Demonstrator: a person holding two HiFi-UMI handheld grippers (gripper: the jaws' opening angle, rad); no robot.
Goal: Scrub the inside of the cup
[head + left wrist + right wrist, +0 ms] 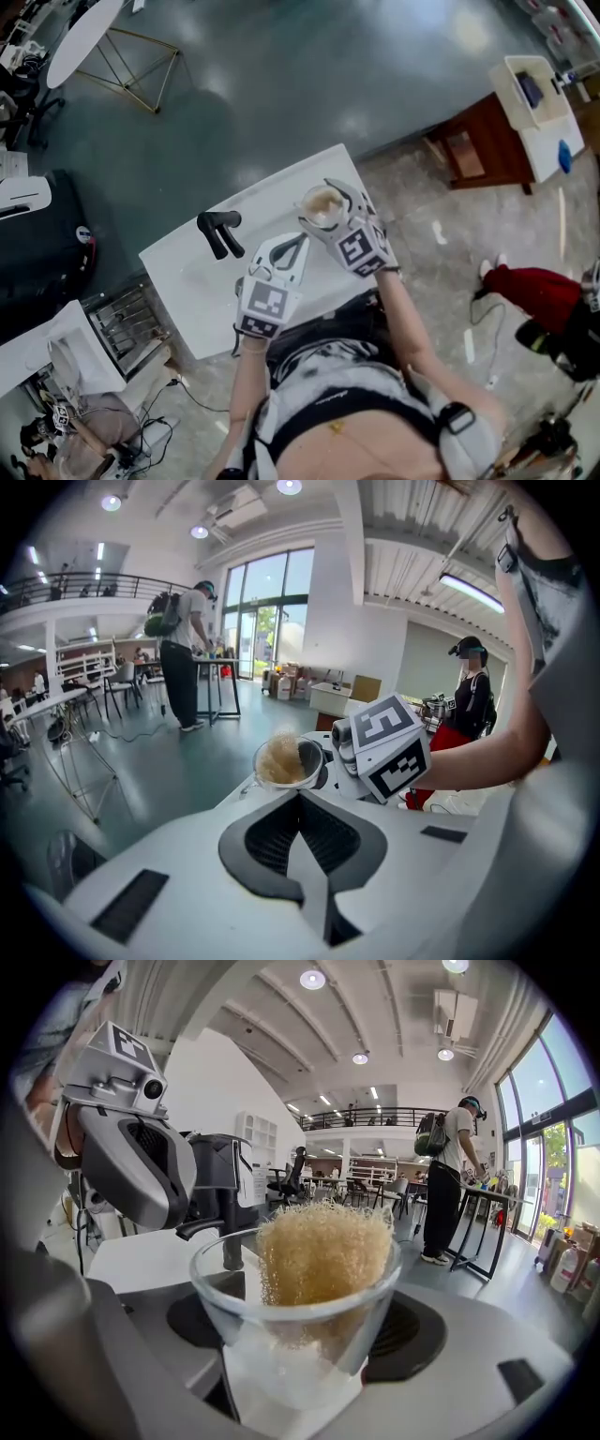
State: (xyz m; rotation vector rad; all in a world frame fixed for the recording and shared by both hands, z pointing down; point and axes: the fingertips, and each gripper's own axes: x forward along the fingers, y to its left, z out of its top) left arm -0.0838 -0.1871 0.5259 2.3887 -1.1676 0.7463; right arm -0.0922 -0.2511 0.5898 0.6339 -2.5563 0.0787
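Right gripper: fingers pinching the lower wall of the glass cup, one each side, cup upright and mouth up. Scrub pad already stands in the cup, its fuzzy top proud of the rim, leaning toward the far wall. Left gripper: fingers pressed together, nothing between them, tips aimed at the cup from just beside it, not touching. From the head view, the cup sits over the far part of the white worktop, with the right gripper behind it and the left gripper near. I can't tell if the base is down on the worktop. Black handled object lies well to the left, out of the way. My read: scrubbing hasn't begun and next is getting hold of the pad. Plan: spread the left fingers, come in from above, pinch the exposed top of the pad only, clear of the rim. Then push it down and sweep it round the wall and base. The right hand does nothing but hold; glass is slick and the hold is low, so side load could tip or twist it. Keep scrub force light and directed toward the right fingers, not across them.
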